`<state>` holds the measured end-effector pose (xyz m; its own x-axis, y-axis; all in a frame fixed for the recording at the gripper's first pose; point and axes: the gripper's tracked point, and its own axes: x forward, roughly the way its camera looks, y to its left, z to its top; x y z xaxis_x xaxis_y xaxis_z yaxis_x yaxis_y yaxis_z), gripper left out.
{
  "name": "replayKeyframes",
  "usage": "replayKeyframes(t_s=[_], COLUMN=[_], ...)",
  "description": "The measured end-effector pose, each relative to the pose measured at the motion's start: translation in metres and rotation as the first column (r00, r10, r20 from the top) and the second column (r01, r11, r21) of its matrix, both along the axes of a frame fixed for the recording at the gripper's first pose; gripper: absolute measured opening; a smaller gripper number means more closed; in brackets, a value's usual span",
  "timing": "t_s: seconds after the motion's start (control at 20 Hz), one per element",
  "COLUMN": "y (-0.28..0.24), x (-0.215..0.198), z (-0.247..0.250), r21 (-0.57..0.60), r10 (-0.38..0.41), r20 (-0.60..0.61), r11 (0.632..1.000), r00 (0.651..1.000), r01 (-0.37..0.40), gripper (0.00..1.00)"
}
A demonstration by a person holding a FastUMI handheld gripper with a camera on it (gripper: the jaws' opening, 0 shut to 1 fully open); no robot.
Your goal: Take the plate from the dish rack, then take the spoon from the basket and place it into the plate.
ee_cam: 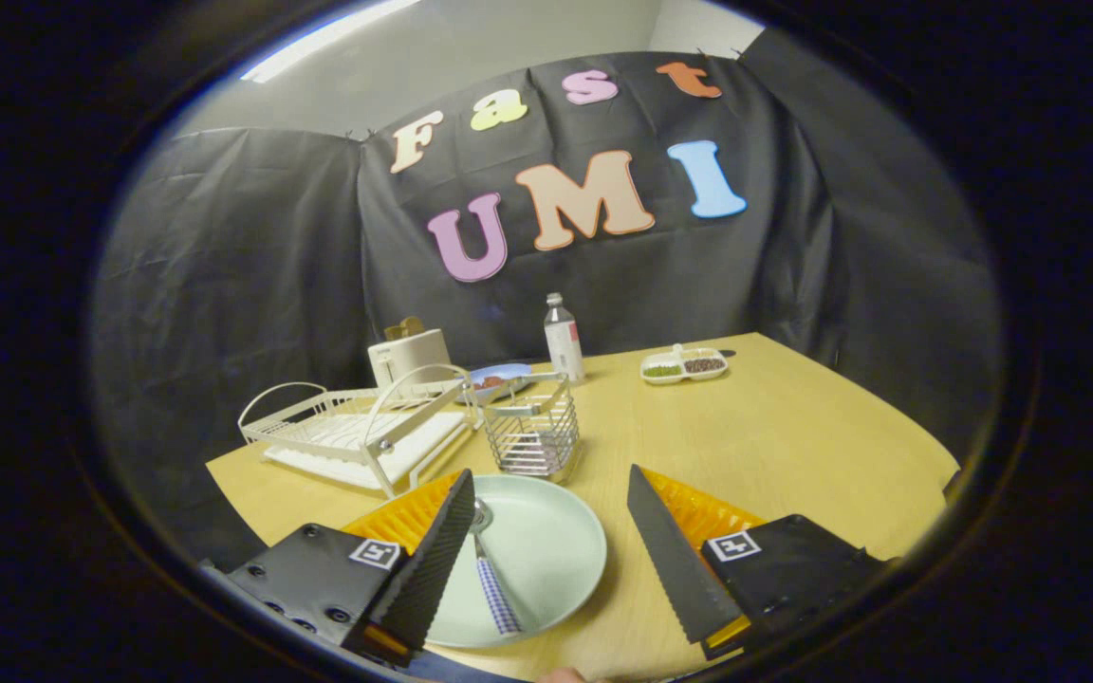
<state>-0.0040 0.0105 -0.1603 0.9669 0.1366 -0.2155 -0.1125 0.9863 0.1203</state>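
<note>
Hand-held gripper [546, 541] hangs released, fingers spread wide, nothing between them. Spoon [491, 569] lies in the plate [546, 555], bowl end away from the gripper, checked handle toward it, beside the left finger. Plate sits flat on the tabletop [774, 427] near its front edge, so placement looks done. Just beyond: wire basket [534, 429], dish rack [357, 432] toward the left edge. Wide spread probably gives clearance for backing off.

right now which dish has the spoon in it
The pale green plate between the open hand-held gripper fingers; the spoon lies in it, unlike the far divided dish.
</note>
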Motion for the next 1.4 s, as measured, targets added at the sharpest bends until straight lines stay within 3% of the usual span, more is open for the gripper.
replayKeyframes(t_s=[0.45,0.7,0.9,1.1,1.2,1.4], y=[0.001,0.013,0.034,0.034,0.044,0.061], x=[0.017,0.012,0.011,0.017,0.019,0.021], z=[0.104,0.133,0.126,0.114,0.106,0.100], r21=[-0.064,-0.100,-0.098,-0.149,-0.187,-0.151], r10=[-0.093,-0.096,-0.085,-0.140,-0.124,-0.080], r20=[0.214,0.232,0.188,0.161,0.146,0.120], r11=[0.992,0.988,0.990,0.975,0.971,0.984], r00=[0.972,0.968,0.978,0.977,0.982,0.989], r01=[0.109,0.122,0.105,0.164,0.150,0.098], gripper=[1.00,1.00,1.00,1.00,1.00,1.00])
